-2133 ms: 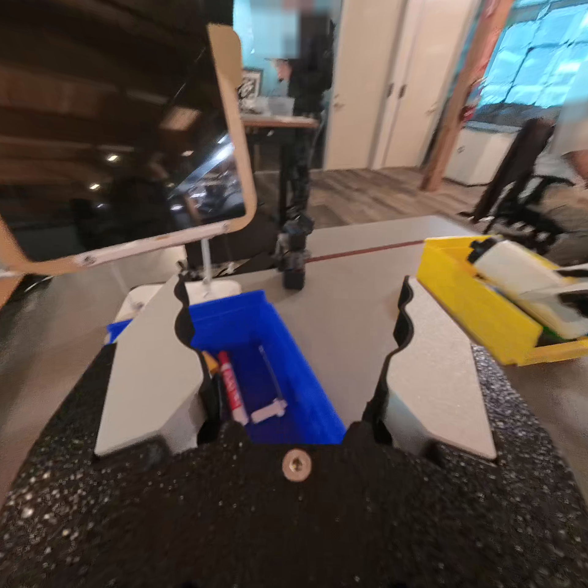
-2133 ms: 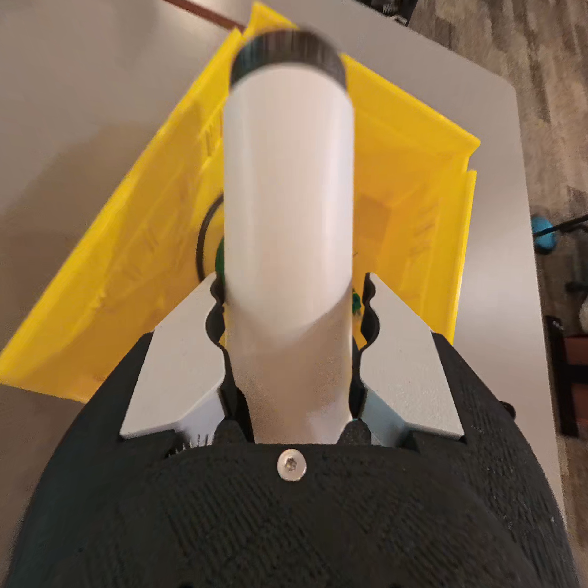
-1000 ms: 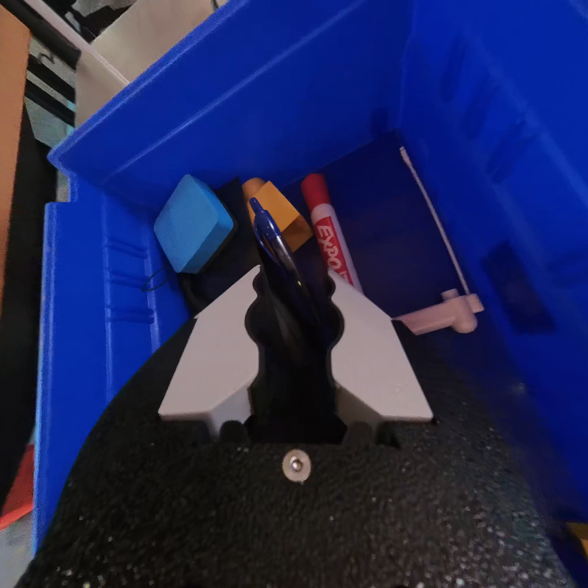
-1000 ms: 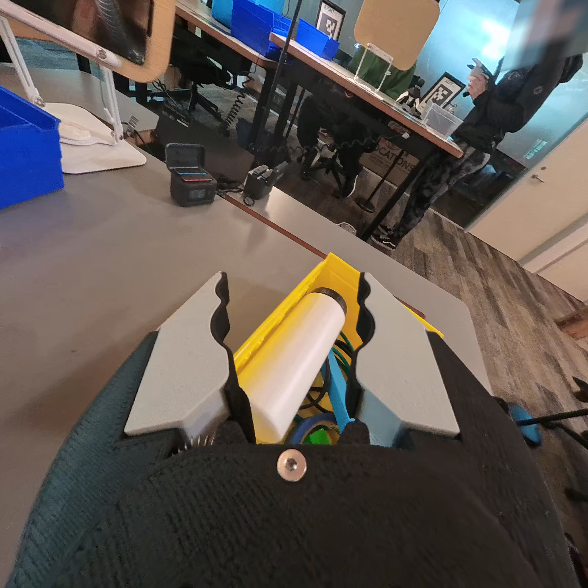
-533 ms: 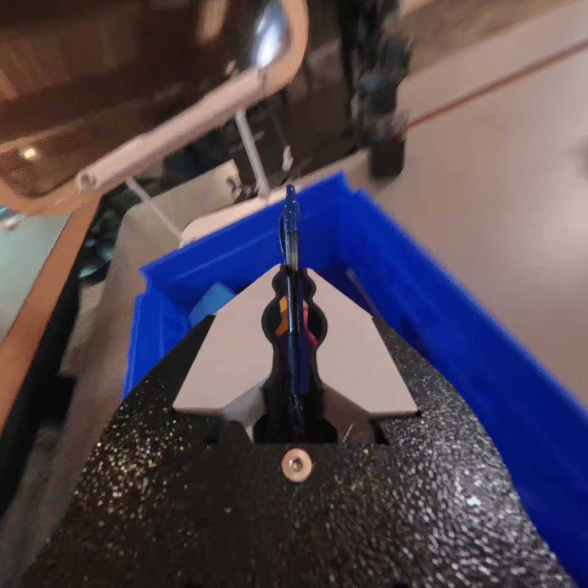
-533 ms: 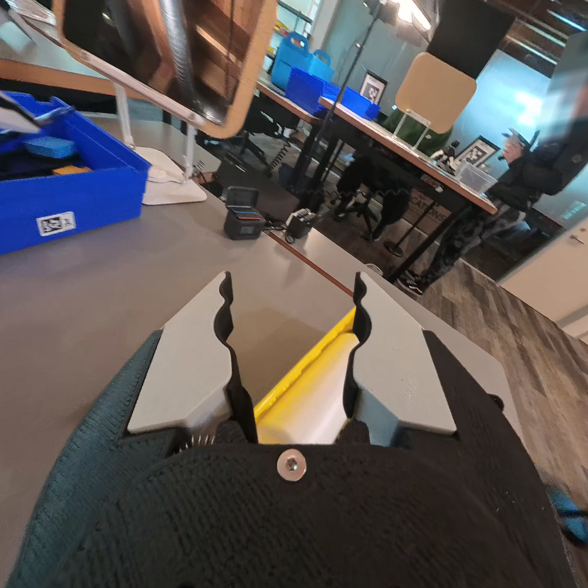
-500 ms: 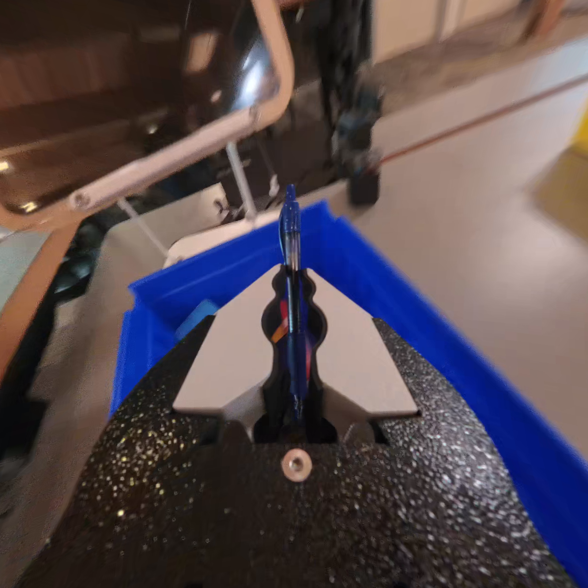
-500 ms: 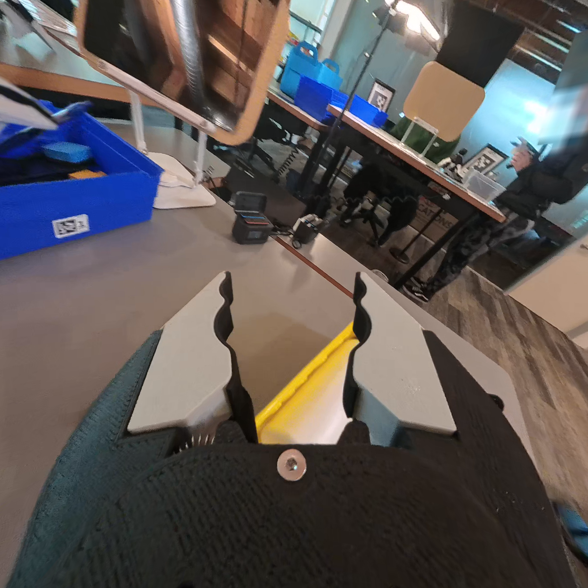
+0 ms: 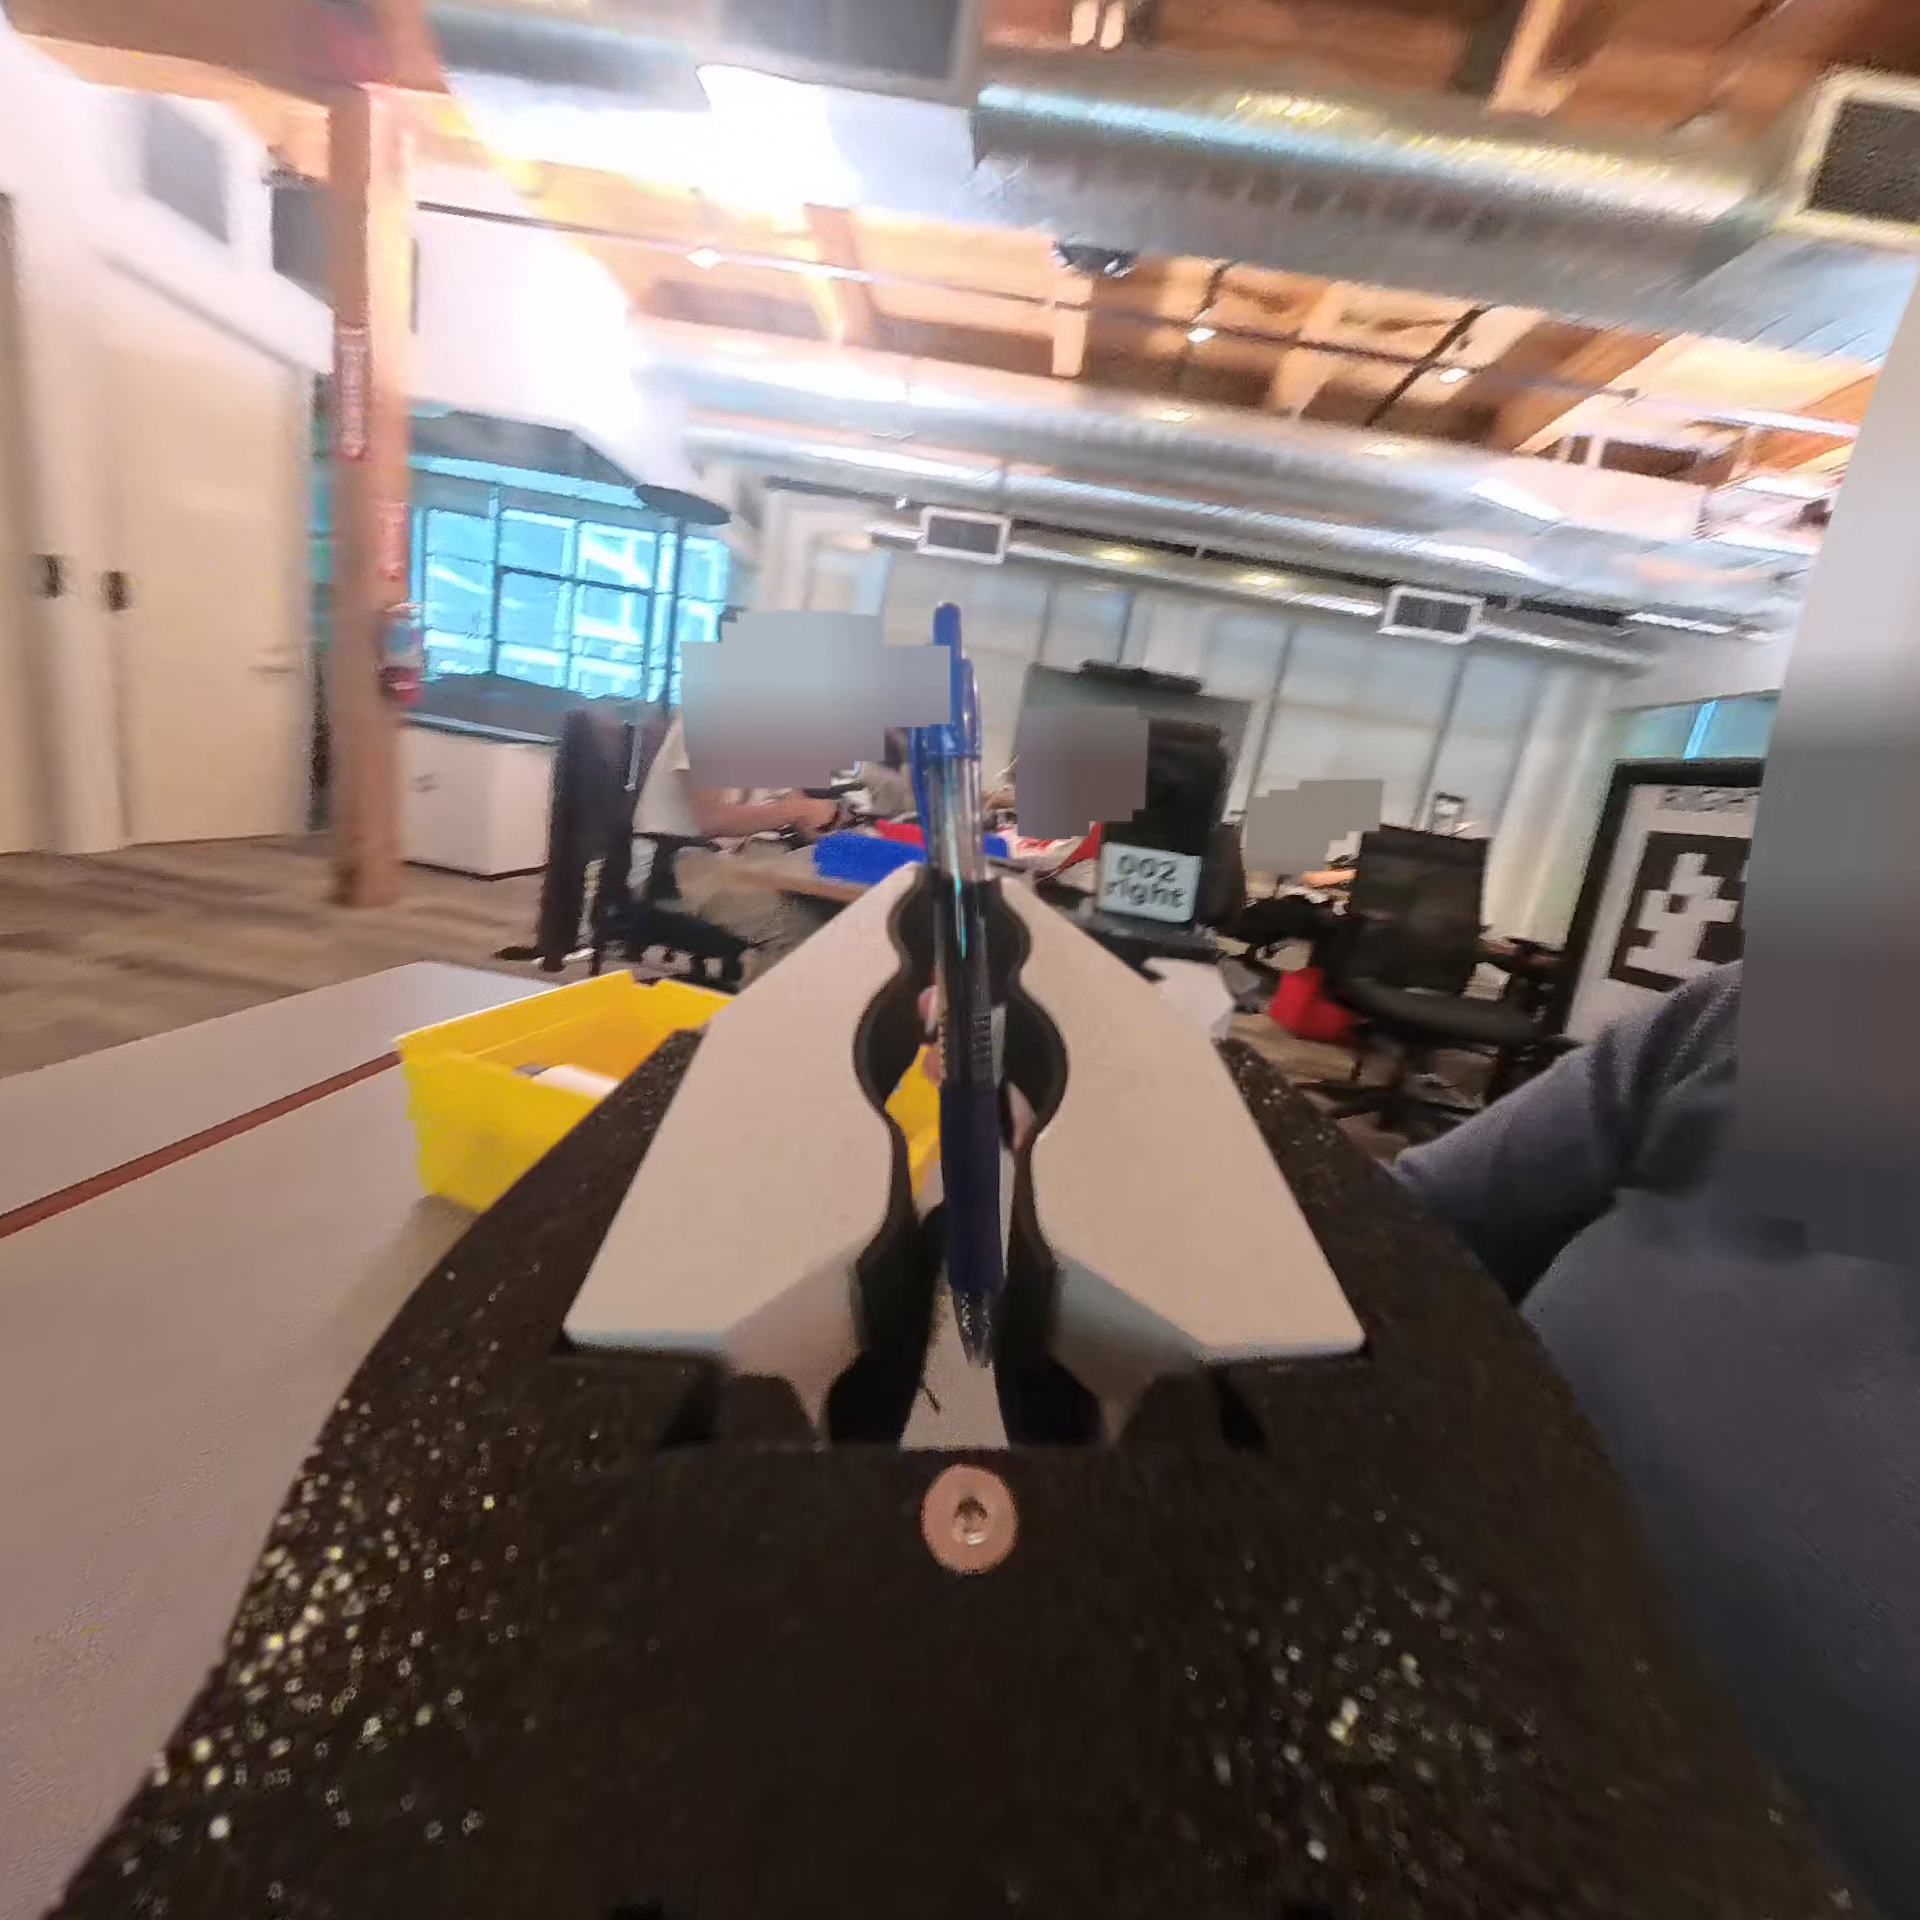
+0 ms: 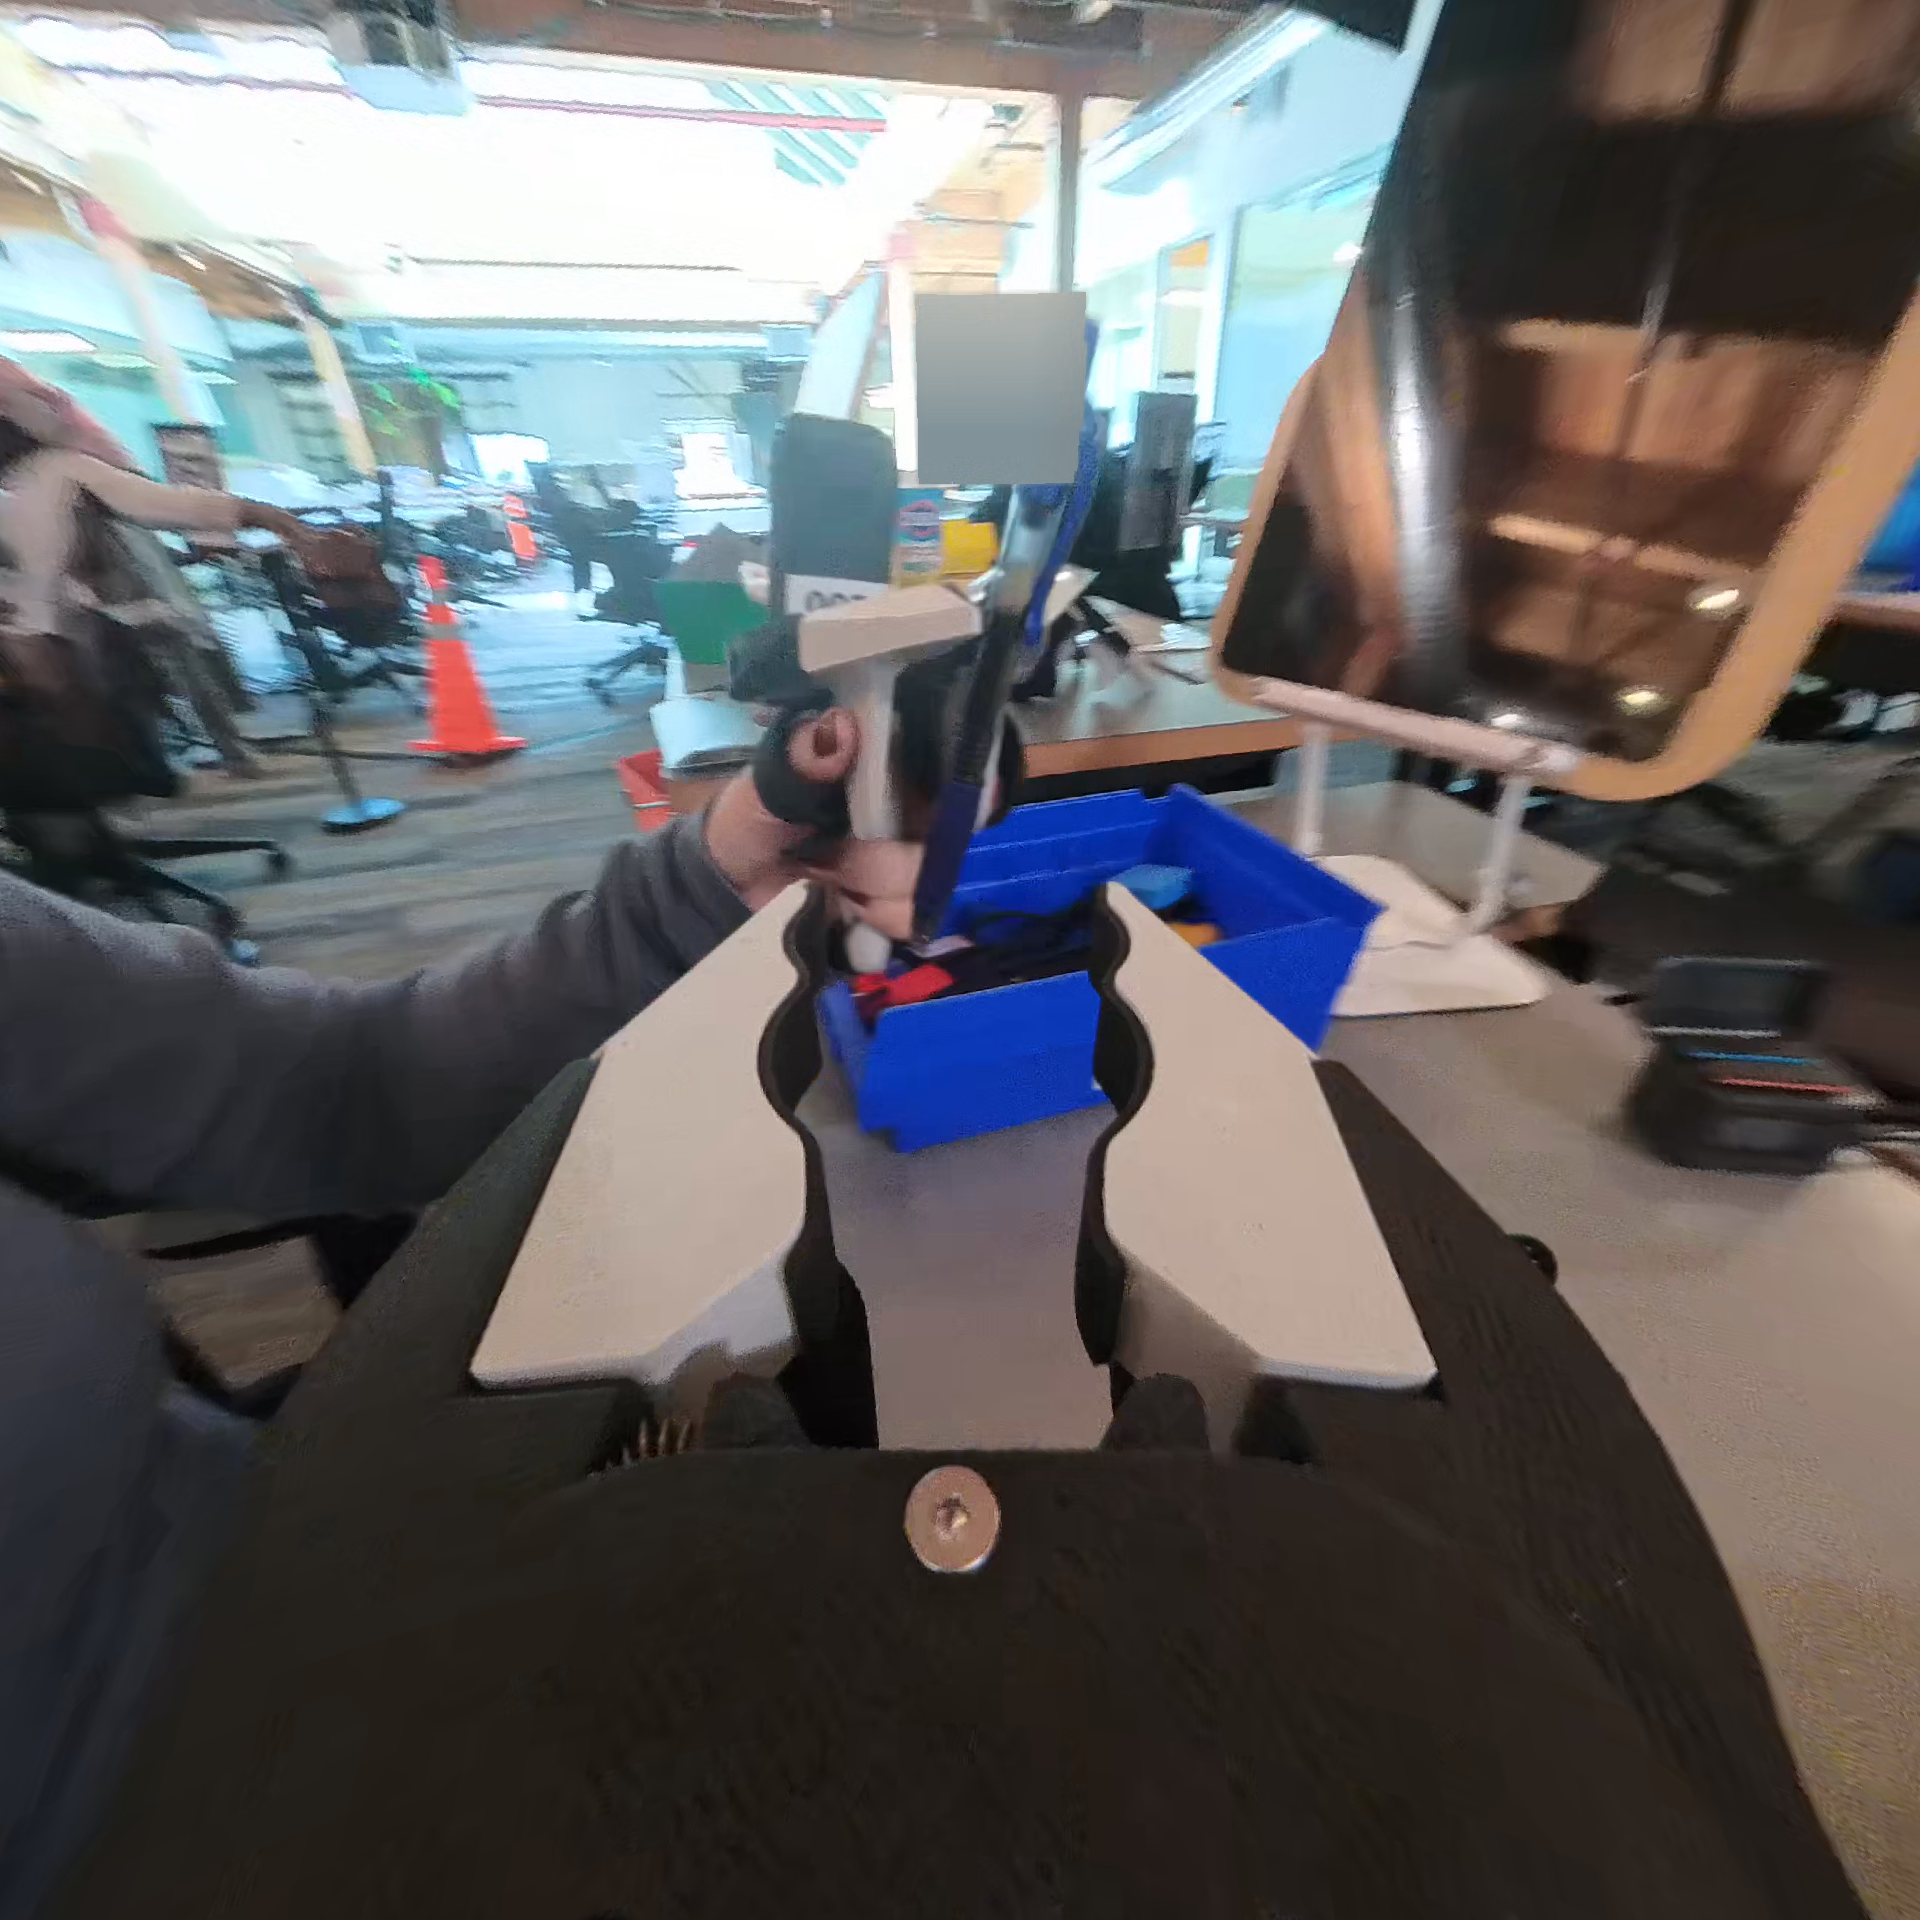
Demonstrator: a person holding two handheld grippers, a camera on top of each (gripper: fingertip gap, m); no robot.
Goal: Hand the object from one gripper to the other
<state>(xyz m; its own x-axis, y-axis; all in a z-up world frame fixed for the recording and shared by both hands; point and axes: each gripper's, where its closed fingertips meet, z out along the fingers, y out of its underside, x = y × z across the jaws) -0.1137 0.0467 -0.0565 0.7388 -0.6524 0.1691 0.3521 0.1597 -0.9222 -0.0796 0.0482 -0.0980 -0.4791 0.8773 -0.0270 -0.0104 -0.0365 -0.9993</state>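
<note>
Left wrist view. We held the left gripper (image 9: 961,914) raised above the grey counter (image 9: 187,1247), its jaws closed on a blue pen (image 9: 961,1039). The pen ran lengthwise in the wavy channel between the grey fingers (image 9: 748,1143), its writing tip pointing back toward the camera and its cap end standing out past the fingertips. A yellow bin (image 9: 488,1101) sat on the counter to the left of the gripper, with a white object partly visible inside. A grey sleeve (image 9: 1558,1122) entered from the right edge.

Right wrist view. We kept the right gripper (image 10: 956,914) empty, its jaws parted with bare counter (image 10: 966,1226) visible between them. Ahead of it, the left gripper (image 10: 966,613) appeared in a hand (image 10: 831,831), carrying the pen (image 10: 987,717) tilted, tip downward, above the near end of a blue bin (image 10: 987,1060). The pen's tip lay just beyond the right gripper's fingertips and apart from them; we could not tell the exact gap. The blue bin held several small items, among them a light blue block and something red. A framed mirror on a white stand (image 10: 1558,416) stood at the right behind the bin, and a small black case (image 10: 1745,1070) rested on the counter near the right edge. An orange cone (image 10: 452,675) stood on the floor in the background.
</note>
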